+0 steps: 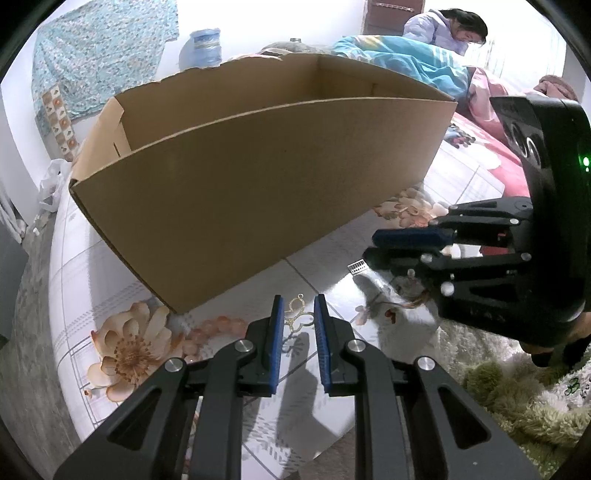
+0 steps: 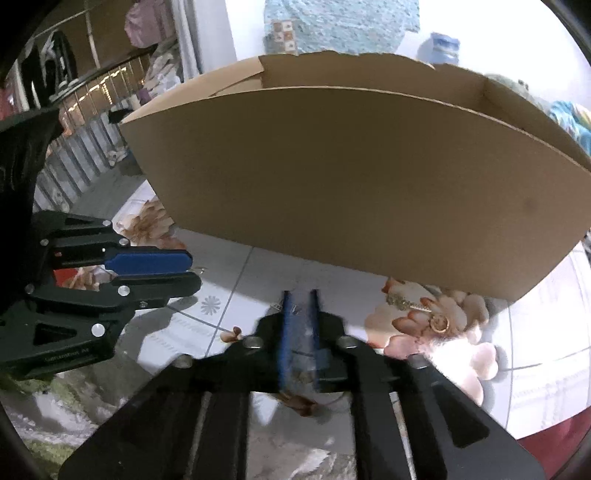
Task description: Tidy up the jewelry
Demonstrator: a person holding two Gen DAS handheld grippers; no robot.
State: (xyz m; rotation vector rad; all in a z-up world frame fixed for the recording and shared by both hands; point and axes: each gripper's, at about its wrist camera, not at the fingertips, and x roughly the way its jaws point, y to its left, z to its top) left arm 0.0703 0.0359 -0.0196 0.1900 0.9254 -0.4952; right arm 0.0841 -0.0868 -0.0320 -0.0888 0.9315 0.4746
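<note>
An open cardboard box (image 1: 258,192) stands on a floral cloth (image 1: 92,280), straight ahead in both views. My left gripper (image 1: 298,300) is shut on a gold butterfly pendant (image 1: 295,315), held a little above the cloth in front of the box's near corner. My right gripper (image 1: 369,247) comes in from the right, its jaws a little apart with nothing gripped. A small silver ribbed piece (image 1: 357,266) lies on the cloth at its tips. In the right wrist view the right gripper (image 2: 299,295) is blurred. A gold ring (image 2: 439,324) and a gold chain piece (image 2: 406,304) lie to its right, near the box (image 2: 351,184). The left gripper (image 2: 195,273) shows at the left.
A green shaggy rug (image 1: 517,398) borders the cloth at the lower right. A person (image 1: 443,29) sits behind piled bedding (image 1: 406,62) beyond the box. A blue water bottle (image 1: 201,44) and a hanging patterned cloth (image 1: 103,55) stand at the back wall.
</note>
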